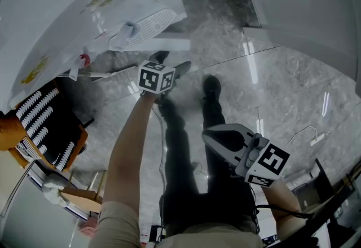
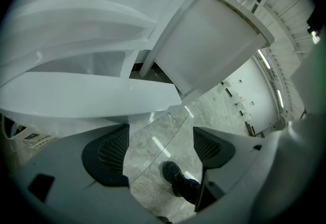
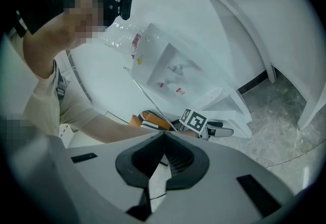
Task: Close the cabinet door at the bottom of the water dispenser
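Jaws spread wide and empty, the left gripper (image 1: 172,62) hovers by the white, flat plastic cabinet door (image 2: 206,39), ajar at upper centre of the left gripper view, below the white water dispenser (image 1: 67,10). The door is probably light, stiff and slick, best pushed near its free edge. The right gripper (image 1: 210,135) is pinched together, holding nothing.

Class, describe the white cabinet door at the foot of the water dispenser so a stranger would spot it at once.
Find the tall white water dispenser and drop below its ribbed white drip tray to the base. The flat white cabinet door stands swung out there, ahead of the left gripper; unlike the ribbed tray, it is plain and smooth.
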Demonstrator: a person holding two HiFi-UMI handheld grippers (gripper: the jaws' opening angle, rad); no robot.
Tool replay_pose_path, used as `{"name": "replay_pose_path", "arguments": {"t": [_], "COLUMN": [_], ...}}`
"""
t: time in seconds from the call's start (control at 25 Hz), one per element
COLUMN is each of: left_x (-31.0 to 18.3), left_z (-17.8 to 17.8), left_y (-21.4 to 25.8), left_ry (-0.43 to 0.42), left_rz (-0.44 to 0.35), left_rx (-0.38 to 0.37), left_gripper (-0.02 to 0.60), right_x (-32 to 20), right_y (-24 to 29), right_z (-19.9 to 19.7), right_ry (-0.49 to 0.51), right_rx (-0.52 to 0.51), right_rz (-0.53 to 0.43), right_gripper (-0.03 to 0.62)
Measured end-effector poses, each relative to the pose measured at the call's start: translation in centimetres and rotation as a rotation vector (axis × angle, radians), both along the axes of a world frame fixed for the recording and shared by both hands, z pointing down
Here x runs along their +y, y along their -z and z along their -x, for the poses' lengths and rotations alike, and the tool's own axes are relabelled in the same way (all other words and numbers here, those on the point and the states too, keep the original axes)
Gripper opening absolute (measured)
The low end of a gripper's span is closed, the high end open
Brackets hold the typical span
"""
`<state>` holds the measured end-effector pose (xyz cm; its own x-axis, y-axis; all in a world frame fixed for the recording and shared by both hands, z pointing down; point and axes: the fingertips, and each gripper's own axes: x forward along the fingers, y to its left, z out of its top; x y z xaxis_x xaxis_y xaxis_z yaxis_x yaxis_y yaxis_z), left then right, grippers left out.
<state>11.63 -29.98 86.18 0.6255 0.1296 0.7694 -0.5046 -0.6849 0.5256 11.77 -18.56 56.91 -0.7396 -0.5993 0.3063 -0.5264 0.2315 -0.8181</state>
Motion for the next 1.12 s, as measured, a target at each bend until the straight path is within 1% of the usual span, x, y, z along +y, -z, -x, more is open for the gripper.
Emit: {"name": "replay_pose_path", "arguments": {"t": [0.36, 0.52, 0.64, 0.72, 0.8, 1.12], "left_x": [-1.9, -2.7, -2.9, -3.4, -4.2, -5.2], "left_z": [-1.4, -1.9, -2.3, -2.1, -1.6, -2.5], "left_y": [-0.2, -0.2, -0.4, -0.5, -0.5, -0.4], "left_ry": [0.008, 0.019, 0.010, 0.011, 0.031, 0.034], "left_rz": [-0.054, -0.071, -0.079, -0.089, -0.101, -0.120], "left_rx": [-0.002, 0.000, 0.002, -0.006, -0.018, -0.024], "left_gripper": [0.362, 0.362, 0.362, 0.362, 0.362, 0.362], "right_x": [0.5, 0.3, 0.3, 0.3, 0.1, 0.2], "right_y": [-0.6, -0.6, -0.8, -1.1, -1.4, -1.1], "right_z": [-0.5, -1.0, -1.2, -1.2, -1.1, -1.5], "right_ry": [0.013, -0.001, -0.016, -0.005, 0.010, 0.012], "right_rx": [0.012, 0.020, 0.029, 0.023, 0.015, 0.040], "right_rz": [0.016, 0.016, 0.018, 0.011, 0.003, 0.020], "right_gripper": [0.015, 0.015, 0.015, 0.015, 0.015, 0.015]}}
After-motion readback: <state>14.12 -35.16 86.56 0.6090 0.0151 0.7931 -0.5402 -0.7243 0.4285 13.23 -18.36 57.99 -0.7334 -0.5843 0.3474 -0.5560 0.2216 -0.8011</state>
